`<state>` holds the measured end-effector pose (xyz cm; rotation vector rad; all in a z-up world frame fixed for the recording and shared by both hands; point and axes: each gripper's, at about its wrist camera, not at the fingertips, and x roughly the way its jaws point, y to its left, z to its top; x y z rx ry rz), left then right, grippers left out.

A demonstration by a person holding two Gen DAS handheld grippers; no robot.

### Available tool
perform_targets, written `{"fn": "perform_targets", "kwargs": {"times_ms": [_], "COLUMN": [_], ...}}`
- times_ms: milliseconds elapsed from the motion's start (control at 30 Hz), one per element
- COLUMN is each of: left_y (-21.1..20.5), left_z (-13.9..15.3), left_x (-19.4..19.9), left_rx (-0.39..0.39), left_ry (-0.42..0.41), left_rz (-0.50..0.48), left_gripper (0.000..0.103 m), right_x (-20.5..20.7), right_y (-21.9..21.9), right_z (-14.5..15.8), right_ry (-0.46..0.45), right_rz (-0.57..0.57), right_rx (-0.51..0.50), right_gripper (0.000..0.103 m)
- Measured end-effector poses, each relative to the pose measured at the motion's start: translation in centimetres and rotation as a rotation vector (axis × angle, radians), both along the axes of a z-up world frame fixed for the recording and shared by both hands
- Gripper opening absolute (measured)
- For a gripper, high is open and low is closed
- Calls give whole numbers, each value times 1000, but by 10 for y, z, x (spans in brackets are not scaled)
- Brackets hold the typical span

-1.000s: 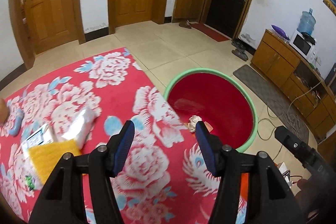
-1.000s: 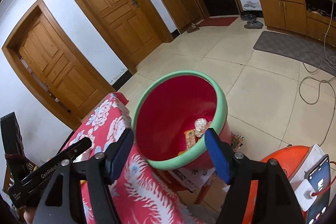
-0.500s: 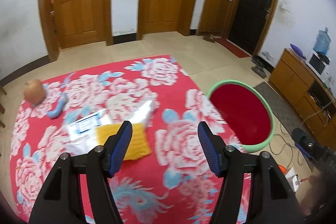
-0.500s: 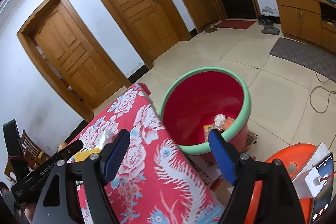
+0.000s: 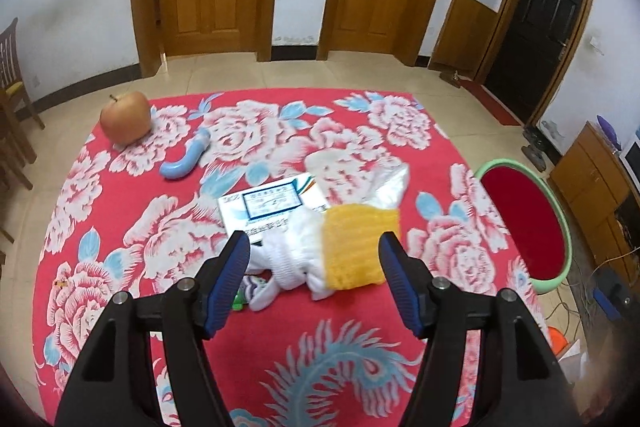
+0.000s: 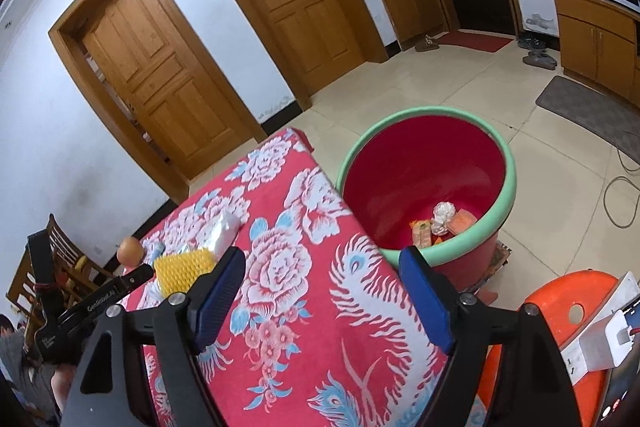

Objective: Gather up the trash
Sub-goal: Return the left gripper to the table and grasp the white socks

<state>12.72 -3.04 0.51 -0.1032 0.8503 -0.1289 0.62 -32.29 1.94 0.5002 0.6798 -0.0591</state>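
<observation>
**Trash on the flowered tablecloth, bucket beside the table**

Trash lies in a loose cluster on the red flowered tablecloth (image 5: 120,227): a yellow mesh sleeve (image 5: 356,247), white foam netting (image 5: 288,259) touching its left edge, a printed white packet (image 5: 272,205) just behind the netting, and a clear plastic wrapper (image 5: 388,183) behind the sleeve. A small green-printed scrap (image 5: 240,297) peeks out beside the left finger. The left gripper (image 5: 314,281) hangs above this cluster, angled downward; its blue-padded jaws stand apart with nothing clamped, the sleeve and netting appearing between them further off. An apple (image 5: 126,121) and a curved blue object (image 5: 186,159) rest toward the far left of the cloth, well apart from the cluster. The red bucket (image 6: 508,183), with a green rim, stands on the floor against the table's right edge; wrappers and a crumpled white wad (image 6: 442,215) lie at its bottom. The right gripper (image 6: 320,301) hovers over the table's near corner beside the bucket, its jaws apart and empty. An orange stool (image 6: 560,291) sits at lower right.
</observation>
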Motion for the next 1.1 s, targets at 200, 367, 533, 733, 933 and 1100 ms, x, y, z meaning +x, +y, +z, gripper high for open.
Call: {"fn": "perform_targets", "kwargs": {"times_ms": [200, 367, 533, 733, 933, 1100], "left_y": [9, 12, 9, 6, 14, 23], "left_z": [-18, -38, -45, -48, -43, -32], "left_x": [8, 25, 27, 25, 19, 10], "left_rx": [2, -11, -27, -45, -120, -175], "left_ry": [36, 87, 82, 69, 57, 11], "left_rz": [17, 14, -8, -48, -63, -68], "left_gripper": [67, 69, 69, 56, 53, 54], "right_x": [5, 11, 15, 17, 17, 17], "right_y": [10, 14, 18, 21, 25, 26], "right_z": [-8, -15, -19, -24, -24, -24], "right_ry": [30, 53, 64, 79, 80, 79], "right_rz": [25, 45, 59, 70, 80, 89], "right_rx": [-15, -4, -8, -5, -10, -11], "right_gripper": [81, 81, 81, 81, 81, 81]}}
